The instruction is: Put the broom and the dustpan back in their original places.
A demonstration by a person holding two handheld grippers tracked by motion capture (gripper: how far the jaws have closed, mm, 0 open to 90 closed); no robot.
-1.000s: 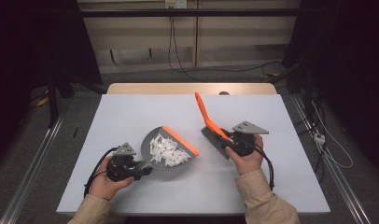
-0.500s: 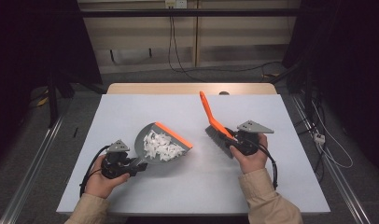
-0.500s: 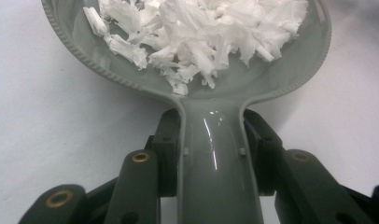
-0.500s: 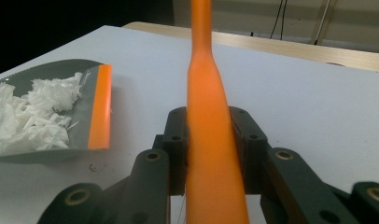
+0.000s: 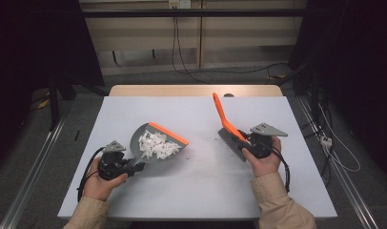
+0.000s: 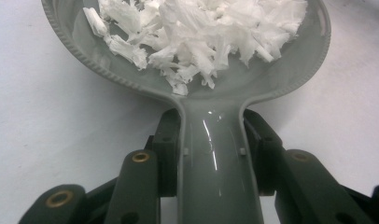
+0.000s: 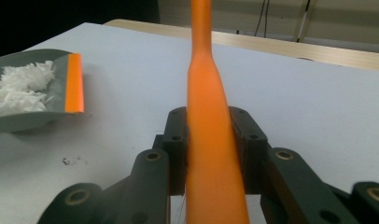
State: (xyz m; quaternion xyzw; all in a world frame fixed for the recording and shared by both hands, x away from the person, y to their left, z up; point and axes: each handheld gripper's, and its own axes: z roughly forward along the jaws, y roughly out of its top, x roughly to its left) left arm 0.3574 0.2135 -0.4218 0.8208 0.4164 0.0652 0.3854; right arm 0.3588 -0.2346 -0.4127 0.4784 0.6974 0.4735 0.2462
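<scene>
A grey dustpan [image 5: 156, 143] with an orange lip rests on the table at centre left, holding a heap of white paper shreds [image 5: 157, 145]. My left gripper [image 5: 134, 166] is shut on the dustpan's handle [image 6: 215, 158]; the shreds [image 6: 201, 32] lie in the pan just ahead of the jaws. At the right, my right gripper [image 5: 245, 140] is shut on an orange hand brush [image 5: 226, 123], whose handle [image 7: 211, 121] runs up between the pads. The brush's dark bristles [image 5: 229, 142] point down toward the table. The dustpan [image 7: 33, 98] sits to the left in the right gripper view.
A pale blue sheet [image 5: 196, 191] covers the table, with a wooden edge [image 5: 191, 89] at the back. A few tiny specks [image 5: 189, 156] lie on the sheet between dustpan and brush. Cables trail on the floor behind and to the right.
The dustpan and left gripper have slid left and a little toward the person. The brush has shifted slightly right and stands more upright.
</scene>
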